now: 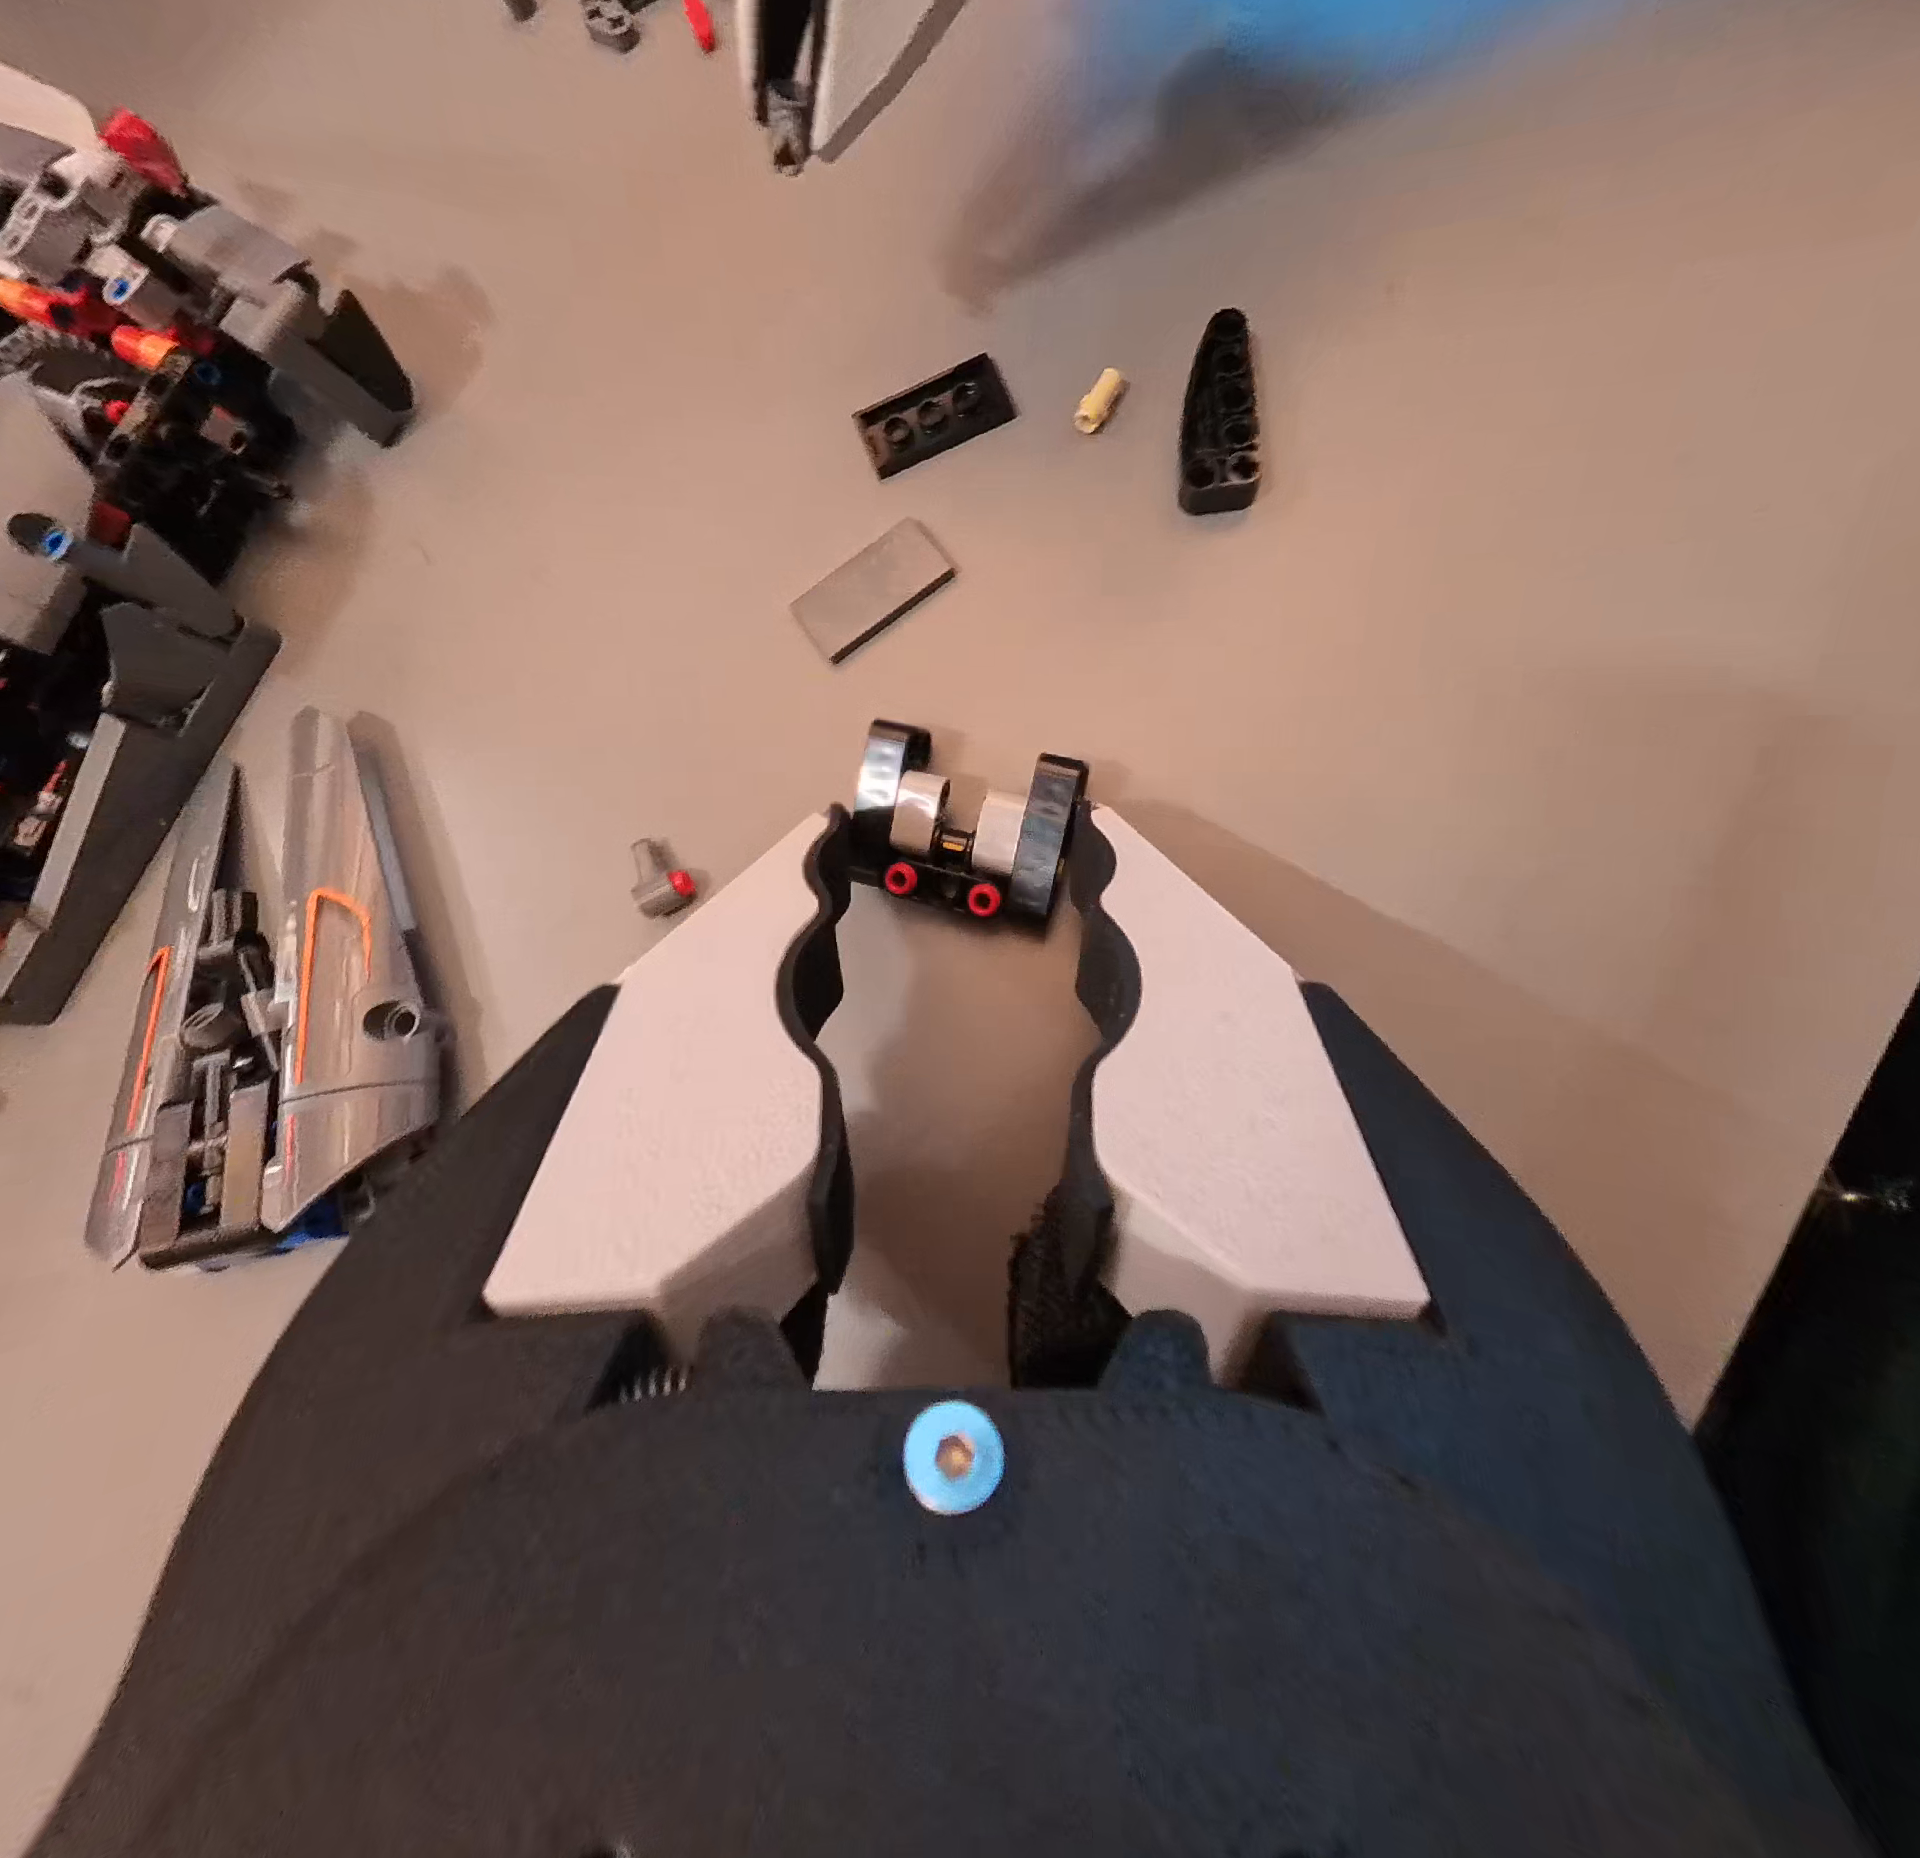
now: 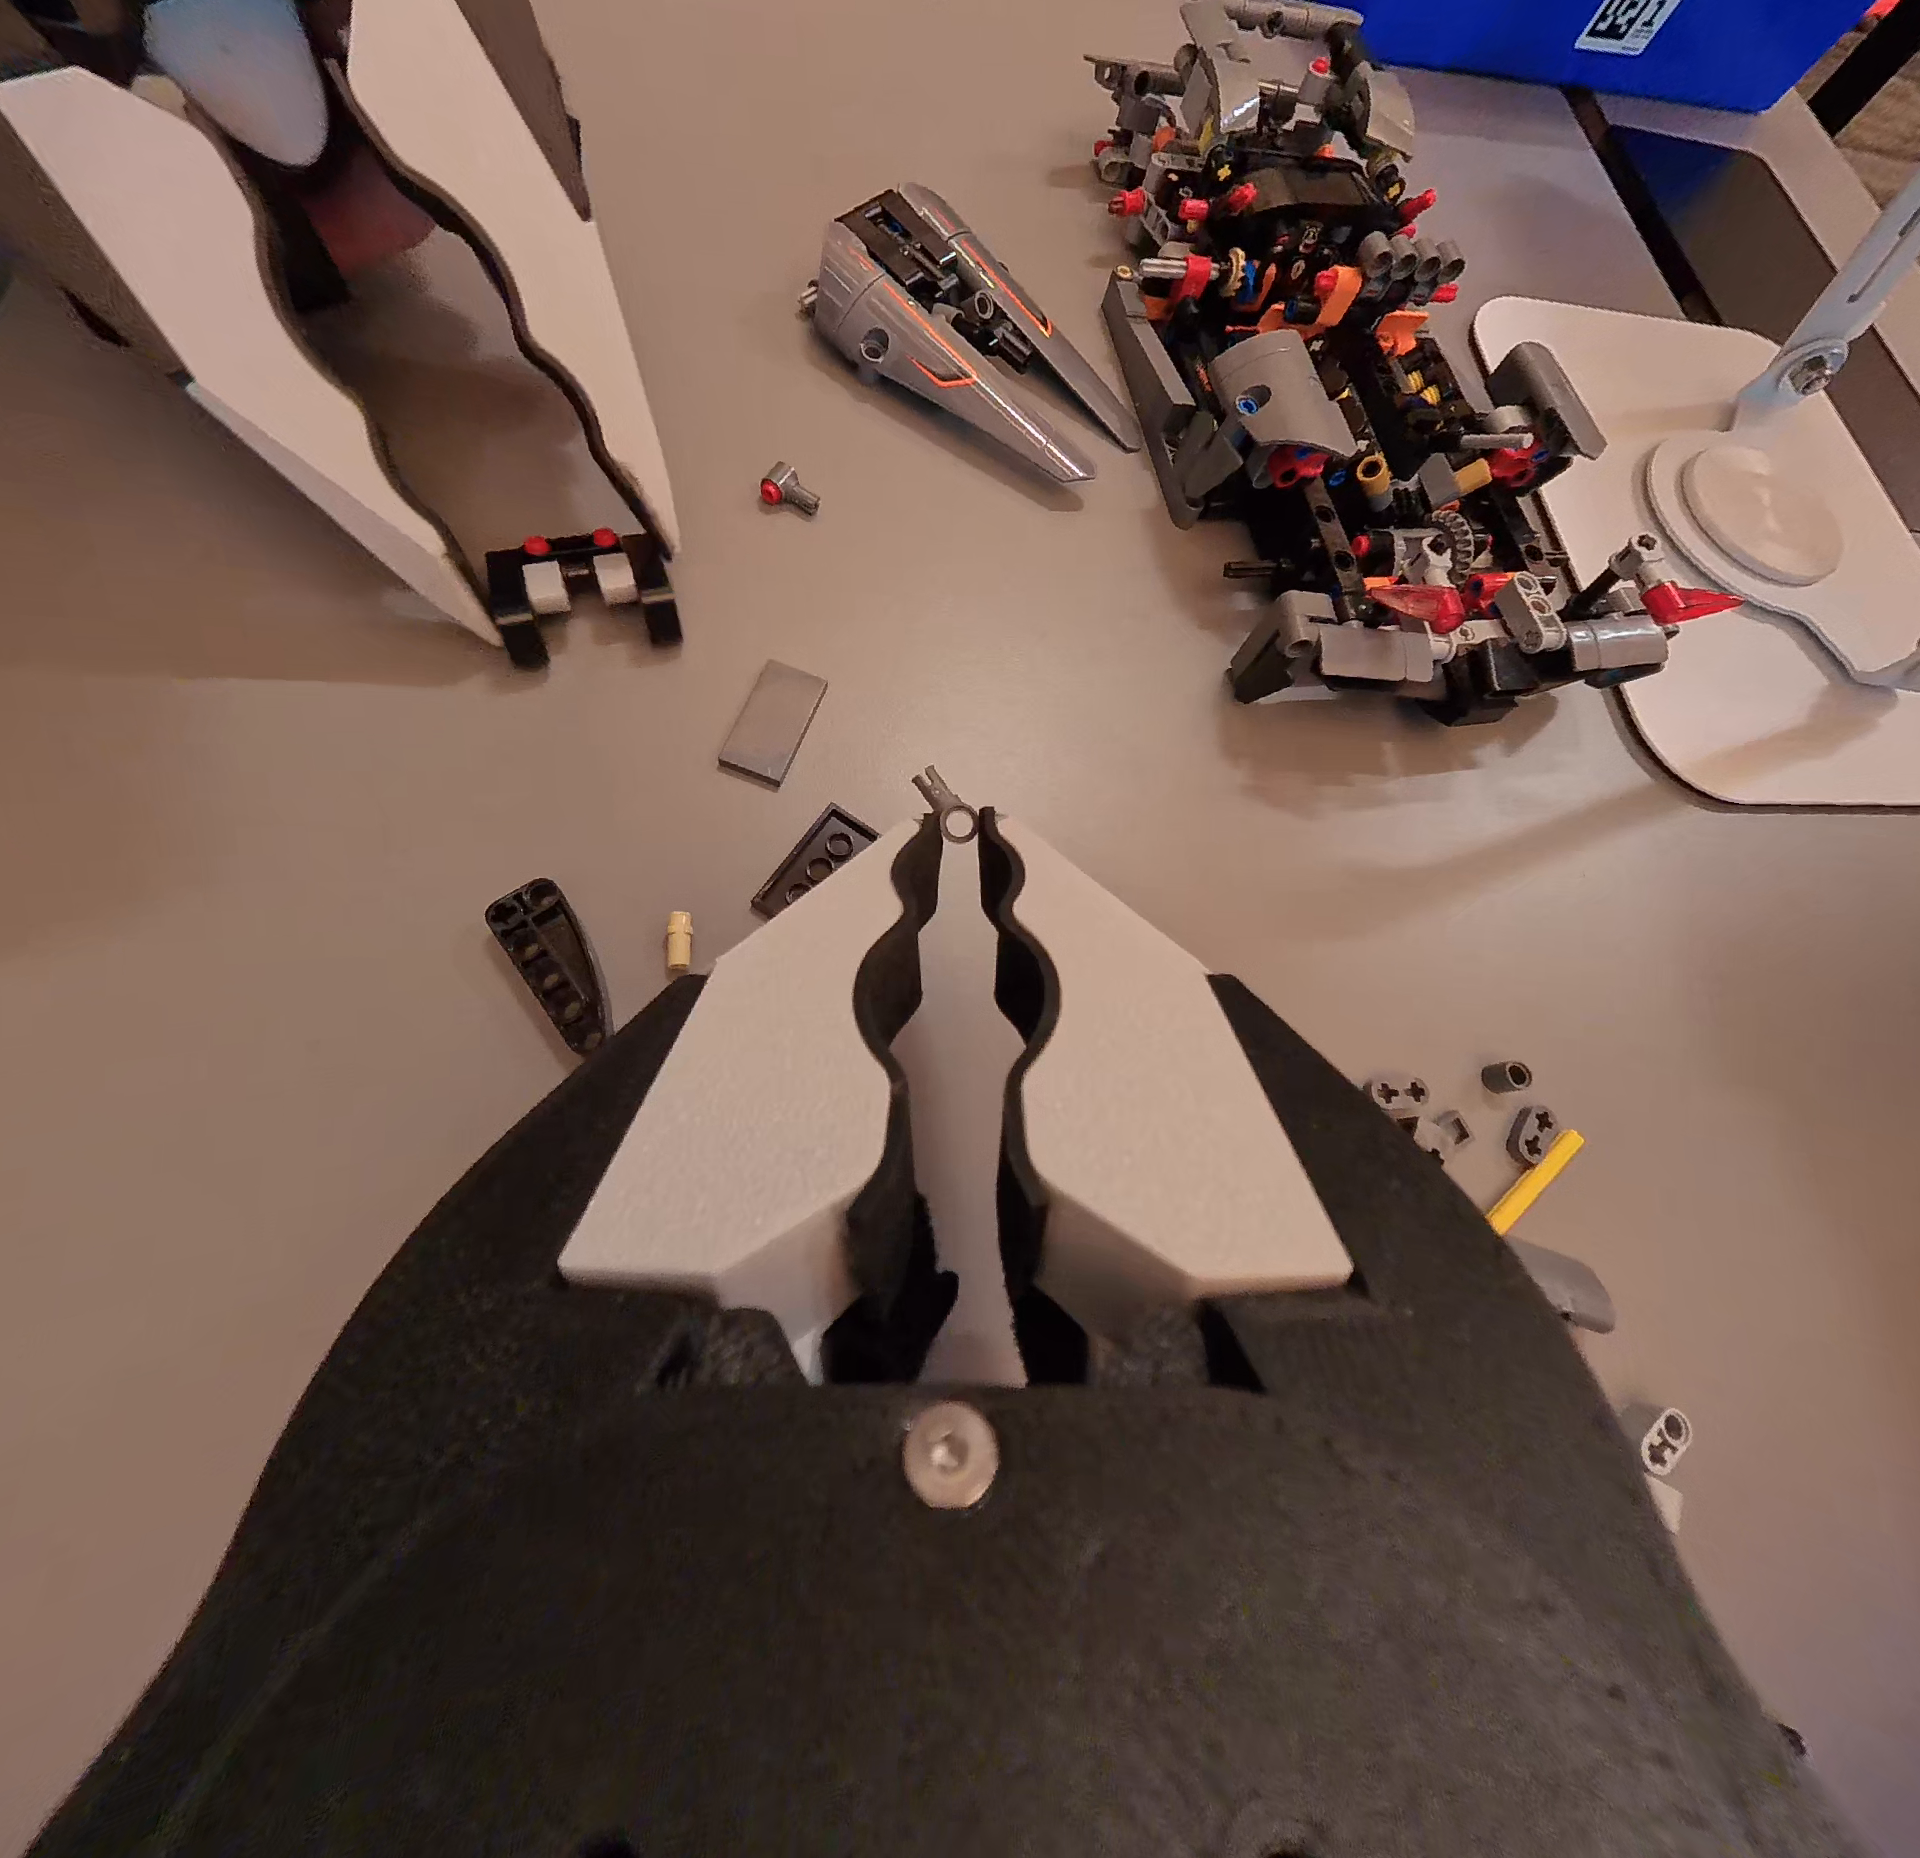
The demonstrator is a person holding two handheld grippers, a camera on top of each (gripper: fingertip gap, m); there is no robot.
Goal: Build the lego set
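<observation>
My left gripper [image 1: 961, 816] is shut on a small black sub-assembly [image 1: 971, 878] with two light grey pieces and two red pins, held at the fingertips low over the table. Both also show at upper left in the right wrist view, the gripper [image 2: 571, 582] and the sub-assembly [image 2: 540, 629]. My right gripper [image 2: 961, 821] is shut on a tiny grey ring-ended connector [image 2: 938, 792] that sticks out past the fingertips. The half-built car chassis [image 2: 1351, 406] lies at right, with a grey nose section with orange lines [image 2: 956, 333] beside it.
Between the grippers lie a grey flat tile [image 2: 774, 722], a black studded plate [image 2: 821, 847], a tan pin [image 2: 678, 941], a black curved beam [image 2: 551, 961] and a grey piece with a red pin [image 2: 790, 489]. Loose grey connectors [image 2: 1455, 1112] and a yellow axle [image 2: 1536, 1180] lie right. A white stand base [image 2: 1766, 520] and a blue bin [image 2: 1610, 11] stand behind.
</observation>
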